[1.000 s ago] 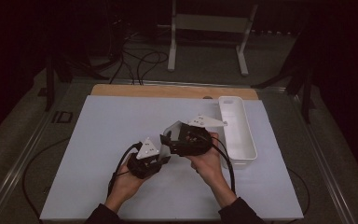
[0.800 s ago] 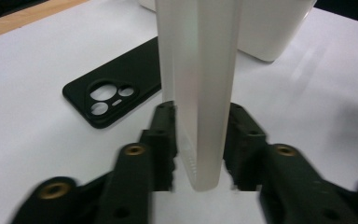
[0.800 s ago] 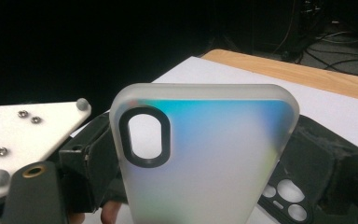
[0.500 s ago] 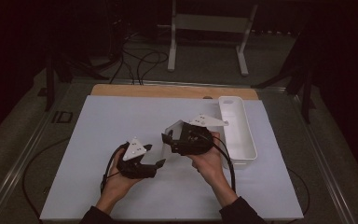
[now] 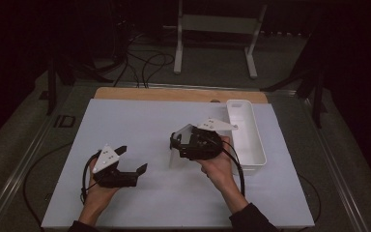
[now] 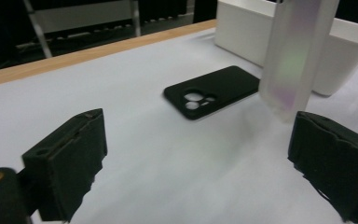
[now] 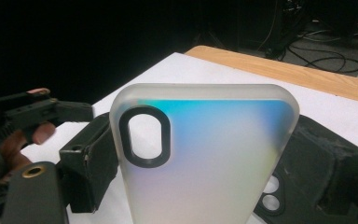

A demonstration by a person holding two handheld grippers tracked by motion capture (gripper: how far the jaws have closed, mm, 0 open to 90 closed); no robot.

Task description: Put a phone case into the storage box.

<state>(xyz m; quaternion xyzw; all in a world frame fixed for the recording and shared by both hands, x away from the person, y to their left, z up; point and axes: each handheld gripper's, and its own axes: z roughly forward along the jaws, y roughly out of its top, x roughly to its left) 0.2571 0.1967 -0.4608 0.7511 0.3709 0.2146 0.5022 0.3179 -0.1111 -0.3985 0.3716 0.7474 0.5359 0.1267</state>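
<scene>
We've got the right gripper [image 5: 181,144] clamped on a frosted iridescent phone case [image 7: 200,154], holding it upright above the white table [image 5: 125,121]. Our left gripper [image 5: 133,160] sits near the front left, jaws wide apart with nothing between them. A black phone case [image 6: 212,91] lies flat near the white bin [image 5: 249,140].

Left gripper [image 5: 134,159]: jaws wide apart, nothing between them, held low in the left hand [image 5: 96,193]. Right gripper [image 5: 175,144]: jaws closed on a frosted phone case [image 7: 200,154] standing upright between them, right hand [image 5: 217,166] behind it.
</scene>
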